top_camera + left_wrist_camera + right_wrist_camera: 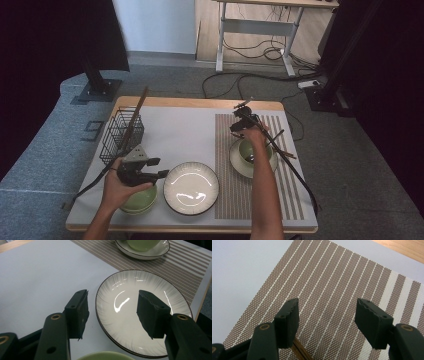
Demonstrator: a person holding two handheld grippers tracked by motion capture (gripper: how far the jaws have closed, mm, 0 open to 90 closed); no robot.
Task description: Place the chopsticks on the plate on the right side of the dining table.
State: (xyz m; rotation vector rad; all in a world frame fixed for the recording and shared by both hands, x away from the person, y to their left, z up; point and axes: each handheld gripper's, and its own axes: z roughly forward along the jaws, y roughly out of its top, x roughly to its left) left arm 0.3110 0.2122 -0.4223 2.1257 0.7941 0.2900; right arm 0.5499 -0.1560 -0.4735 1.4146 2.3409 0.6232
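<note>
Left gripper (112, 313): jaws spread, empty, poised over the near rim of the white plate (130, 322), plate lying between and just beyond the pads; green bowl (139, 199) directly beneath the hand, rim showing at the bottom of the left gripper view. Right gripper (327, 320): jaws spread, empty, above the striped mat (332, 285); brown chopsticks (300, 352) just beneath the left pad. Behind that hand, green cup (248, 148) on a saucer (239, 162). Wire basket (120, 132) at far left.

Grey carpet floor (45, 150), white desk frame (260, 27) behind, loose cables (260, 50), dark curtains (395, 100) at sides.
</note>
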